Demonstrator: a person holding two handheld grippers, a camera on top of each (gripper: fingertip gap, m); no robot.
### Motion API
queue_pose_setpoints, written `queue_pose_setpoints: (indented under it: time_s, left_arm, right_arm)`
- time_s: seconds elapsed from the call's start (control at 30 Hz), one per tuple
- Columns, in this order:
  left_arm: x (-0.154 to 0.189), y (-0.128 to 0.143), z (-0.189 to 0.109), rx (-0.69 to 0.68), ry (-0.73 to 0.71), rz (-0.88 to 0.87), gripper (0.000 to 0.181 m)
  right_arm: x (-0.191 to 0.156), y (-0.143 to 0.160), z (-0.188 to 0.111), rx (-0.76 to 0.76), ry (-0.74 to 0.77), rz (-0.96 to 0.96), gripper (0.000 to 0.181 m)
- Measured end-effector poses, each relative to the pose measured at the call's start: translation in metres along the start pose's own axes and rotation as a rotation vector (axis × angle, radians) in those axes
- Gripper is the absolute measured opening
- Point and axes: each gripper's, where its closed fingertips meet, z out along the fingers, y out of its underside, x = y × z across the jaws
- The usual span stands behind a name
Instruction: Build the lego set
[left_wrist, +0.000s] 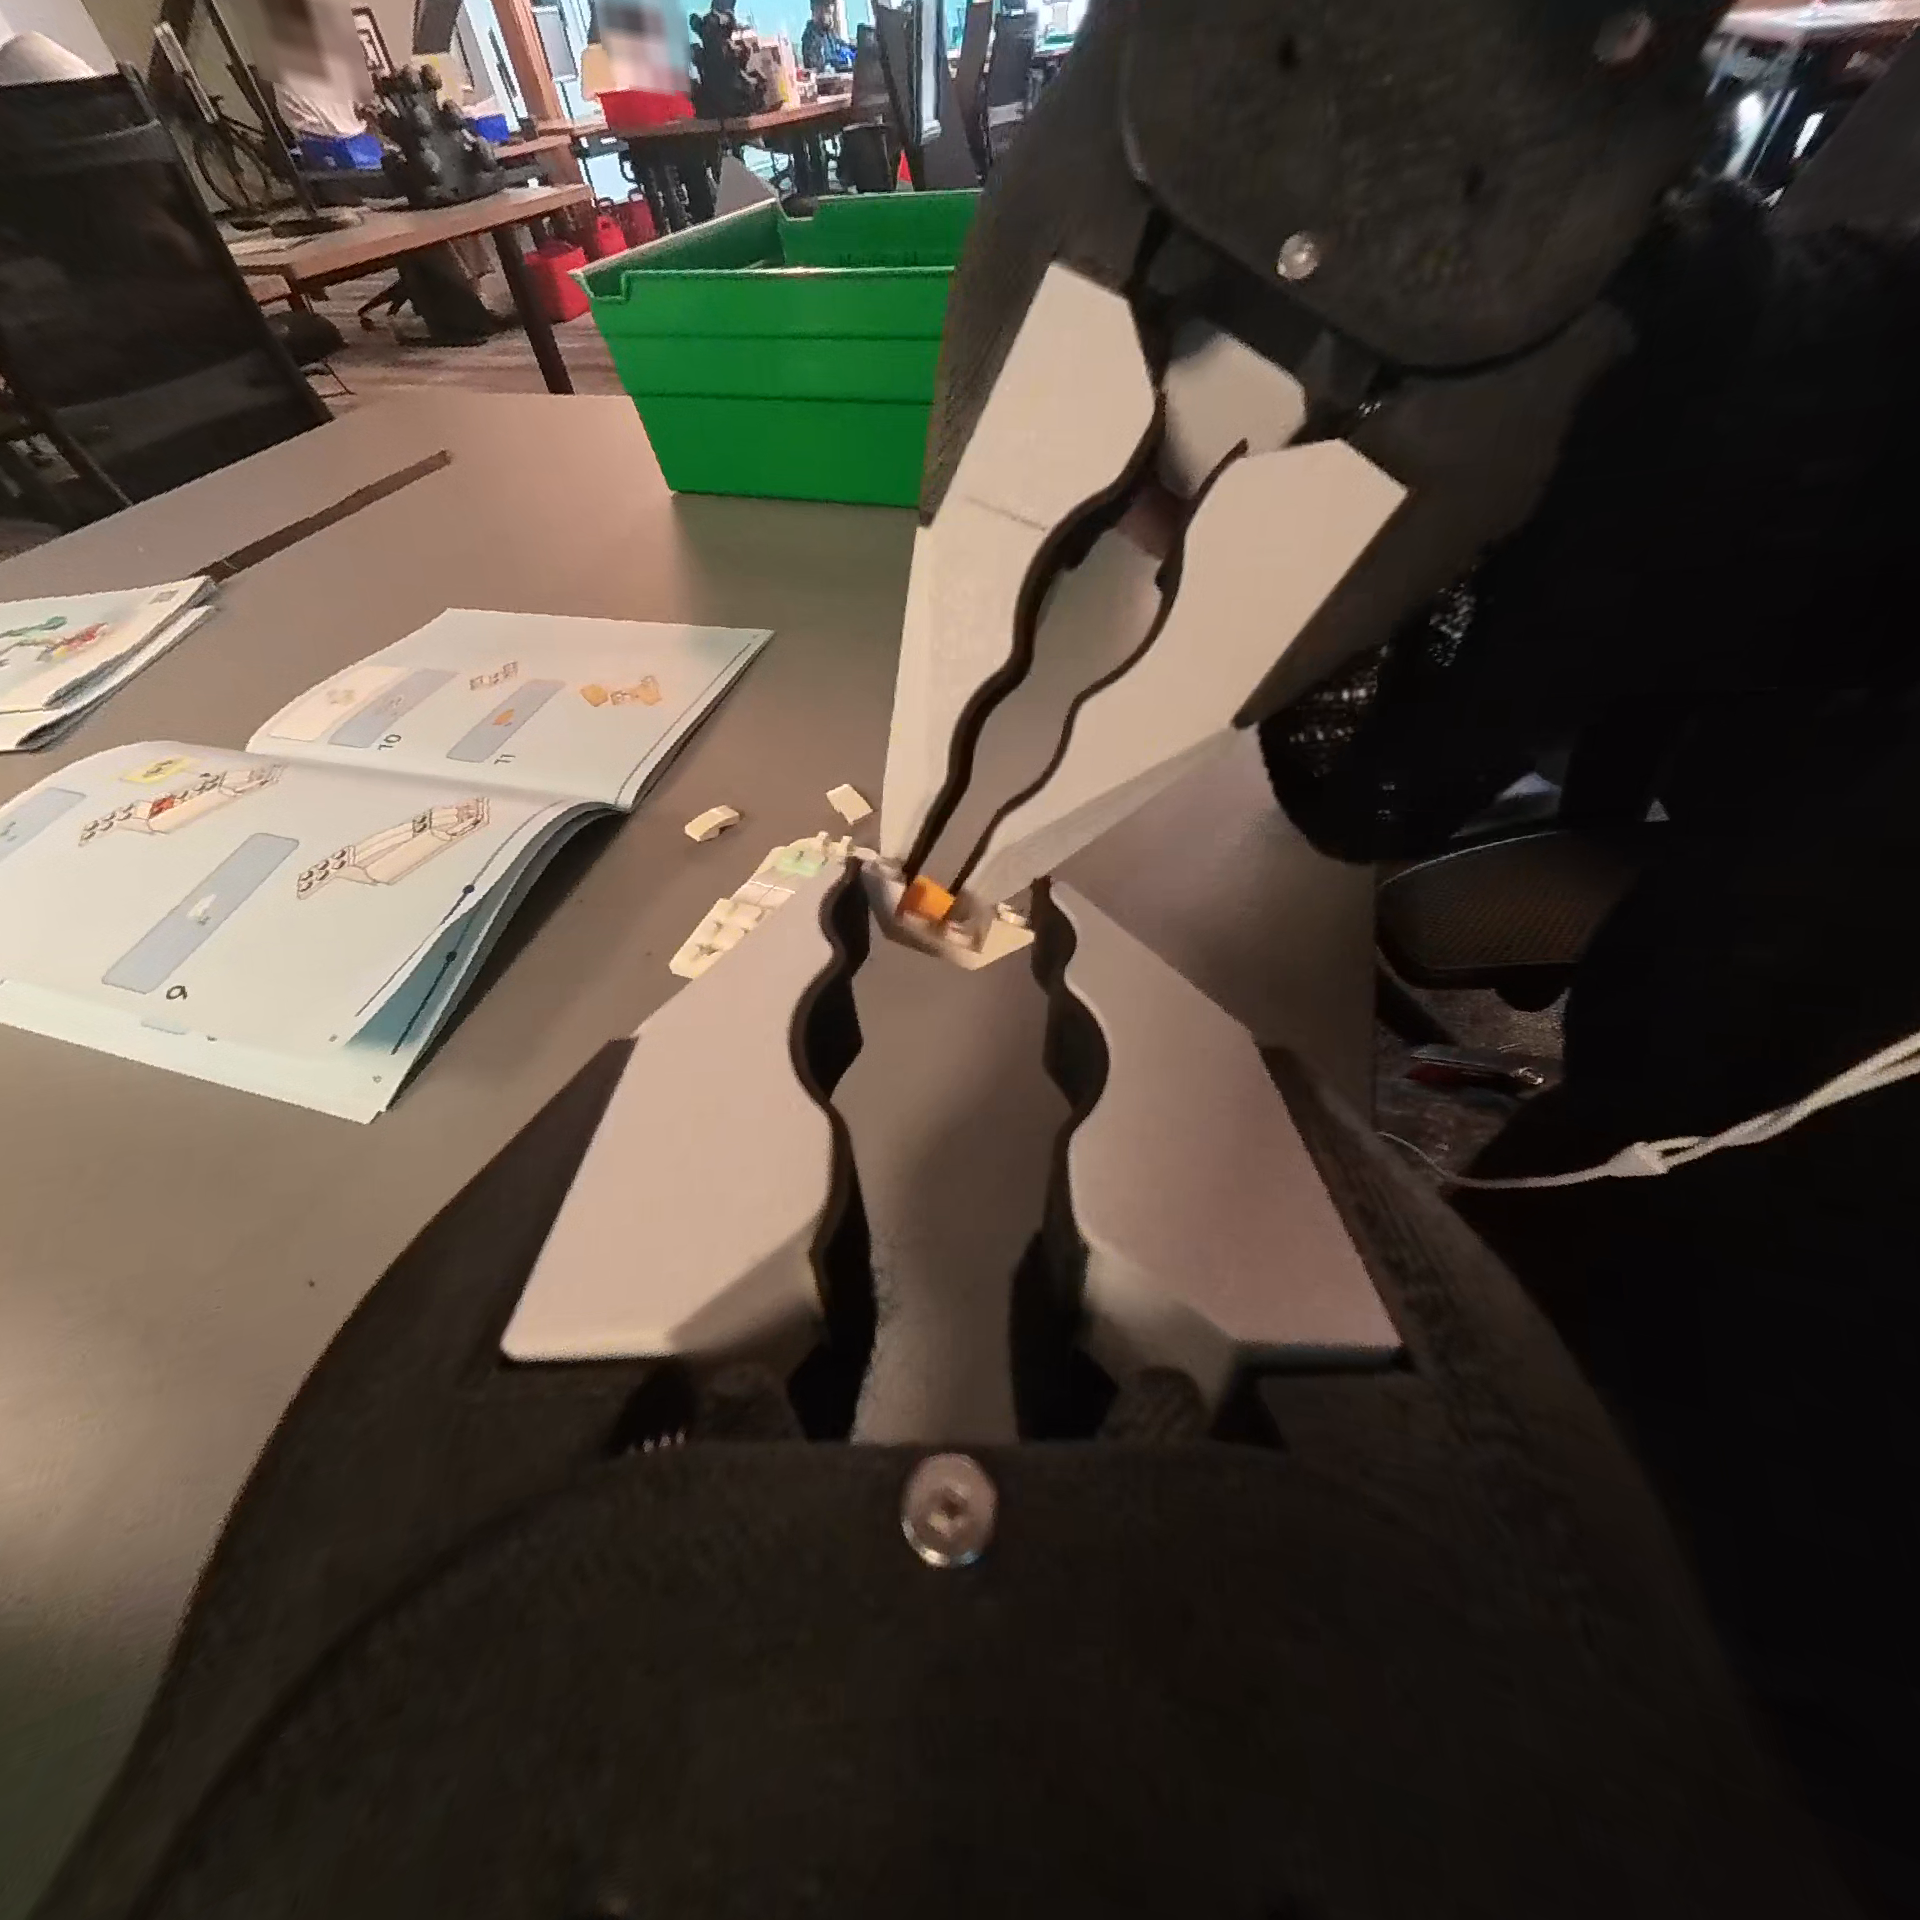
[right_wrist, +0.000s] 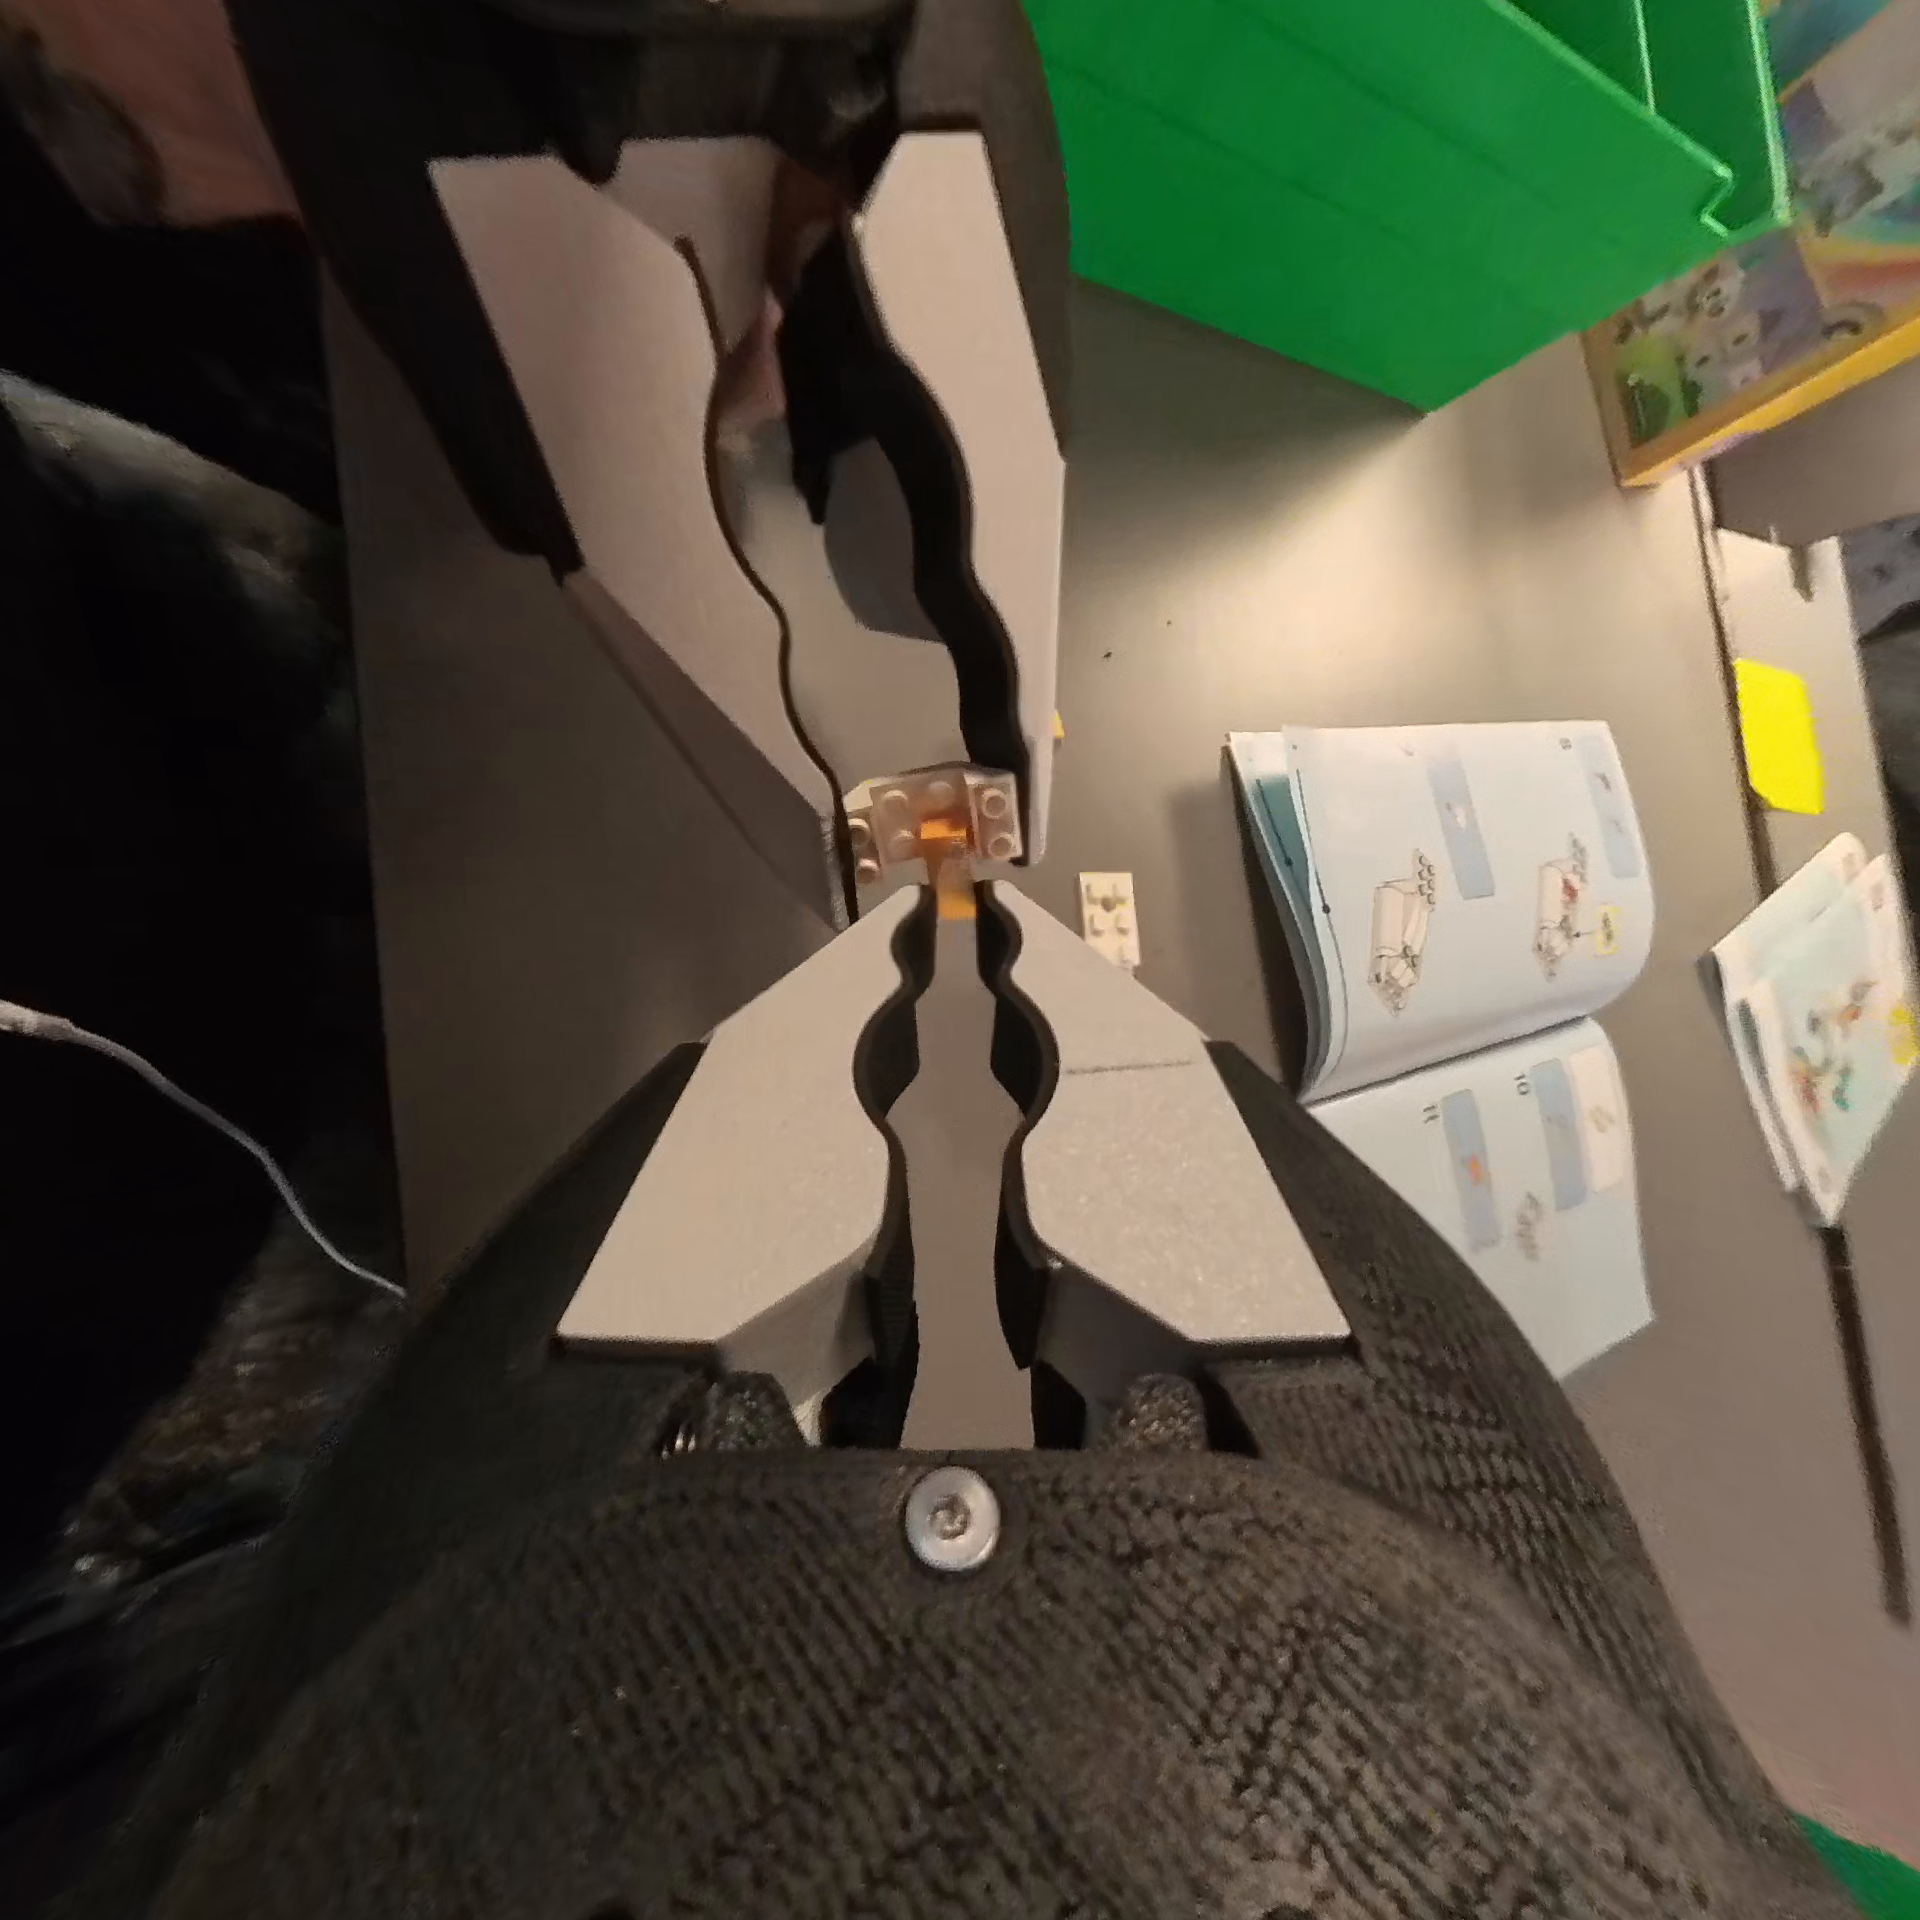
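Note:
My left gripper (left_wrist: 951, 904) is shut on a small white lego assembly (left_wrist: 966, 945) and holds it above the grey table. My right gripper (left_wrist: 935, 878) comes down from above, shut on a small orange piece (left_wrist: 925, 899) that touches the white assembly's studded face. In the right wrist view my right gripper (right_wrist: 954, 899) pinches the orange piece (right_wrist: 952, 906) at its tips. There the left gripper (right_wrist: 940, 831) reaches in from the top with the white assembly (right_wrist: 904, 805).
An open instruction booklet (left_wrist: 312, 862) lies left of the grippers, with a second booklet (left_wrist: 83, 655) farther left. A white partial build (left_wrist: 743, 914) and loose white pieces (left_wrist: 712, 823) lie beside it. Stacked green bins (left_wrist: 790, 384) stand behind. A picture box (right_wrist: 1766, 332) and a yellow note (right_wrist: 1779, 738) are nearby. Left and right tips are no more than a few centimetres apart.

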Motion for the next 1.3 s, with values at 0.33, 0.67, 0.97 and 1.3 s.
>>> queue_pose_setpoints:
  time_s: [0.33, 0.67, 0.97, 1.3]
  left_arm:
    - [-0.001, 0.003, 0.003, -0.024, -0.006, 0.013, 0.031]
    - [-0.001, -0.004, 0.000, 0.028, 0.022, -0.022, 0.031]
    - [-0.008, -0.049, -0.015, 0.355, 0.064, -0.222, 0.032]
    - [-0.011, -0.058, -0.022, 0.447, 0.061, -0.274, 0.032]
  right_arm:
    - [-0.001, 0.003, 0.001, 0.001, -0.045, 0.066, 0.006]
    - [0.000, -0.003, -0.006, 0.039, -0.053, 0.046, 0.006]
    - [0.015, -0.030, -0.040, 0.074, -0.185, 0.032, 0.006]
    - [0.024, -0.050, -0.056, -0.130, -0.397, -0.057, 0.006]
